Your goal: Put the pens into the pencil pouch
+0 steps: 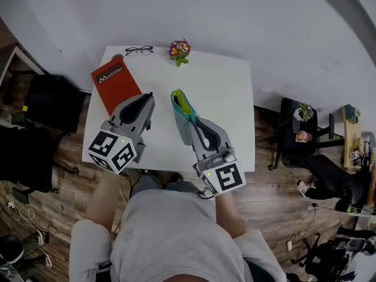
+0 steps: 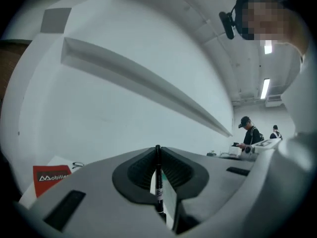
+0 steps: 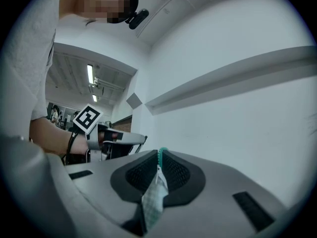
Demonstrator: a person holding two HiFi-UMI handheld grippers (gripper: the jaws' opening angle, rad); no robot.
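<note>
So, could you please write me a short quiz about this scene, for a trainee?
1. True or false: the left gripper is shut on a thin black pen.
2. What does the right gripper pinch? A) nothing B) a teal-edged fabric pouch C) a cup
3. What flat thing lies at the left edge of the white table, near the left gripper?
Key: 1 true; 2 B; 3 a red booklet.
</note>
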